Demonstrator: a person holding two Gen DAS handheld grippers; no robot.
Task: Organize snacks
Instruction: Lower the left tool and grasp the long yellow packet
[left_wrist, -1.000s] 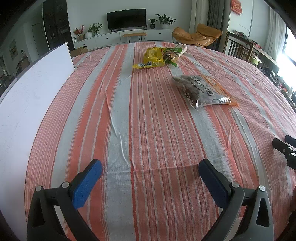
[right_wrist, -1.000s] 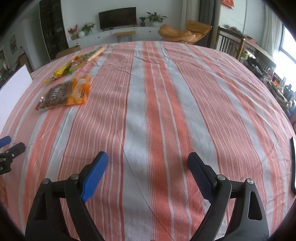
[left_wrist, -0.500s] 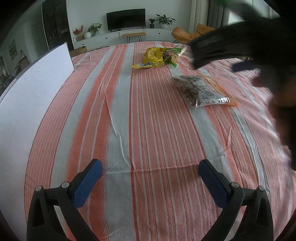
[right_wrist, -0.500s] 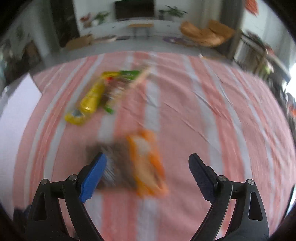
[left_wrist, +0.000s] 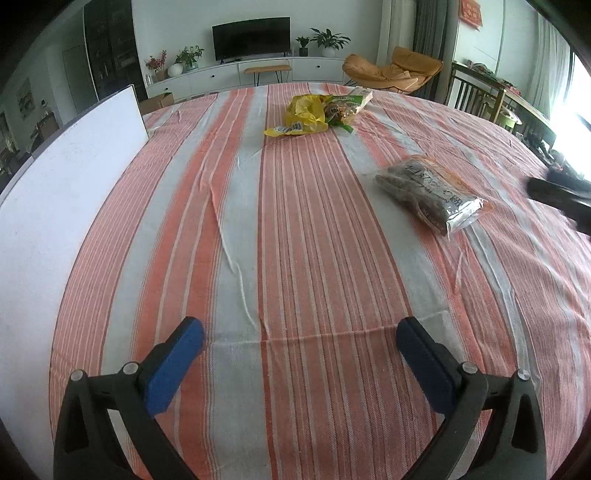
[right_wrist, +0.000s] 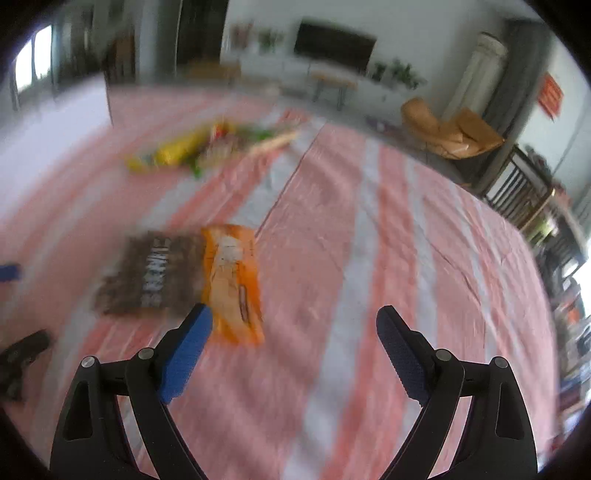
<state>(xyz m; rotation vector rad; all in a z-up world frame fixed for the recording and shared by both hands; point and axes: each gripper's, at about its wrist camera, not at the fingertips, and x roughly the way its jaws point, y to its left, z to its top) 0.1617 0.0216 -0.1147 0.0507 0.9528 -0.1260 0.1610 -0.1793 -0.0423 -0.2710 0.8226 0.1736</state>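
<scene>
Right tool (right_wrist: 293, 319) is spread wide with nothing in it, and the brown-and-orange snack bag (right_wrist: 184, 275) lies flat on the striped counter (right_wrist: 369, 258) just ahead of its left finger. Looks like a light, crinkly pouch, probably slippery film (the view is blurry, so that's a guess). I'd pinch the flat sealed orange end rather than the lumpy middle. Left tool (left_wrist: 299, 334) is wide and empty too. Farther ahead sits the yellow-and-green packet pile (left_wrist: 317, 112).
</scene>
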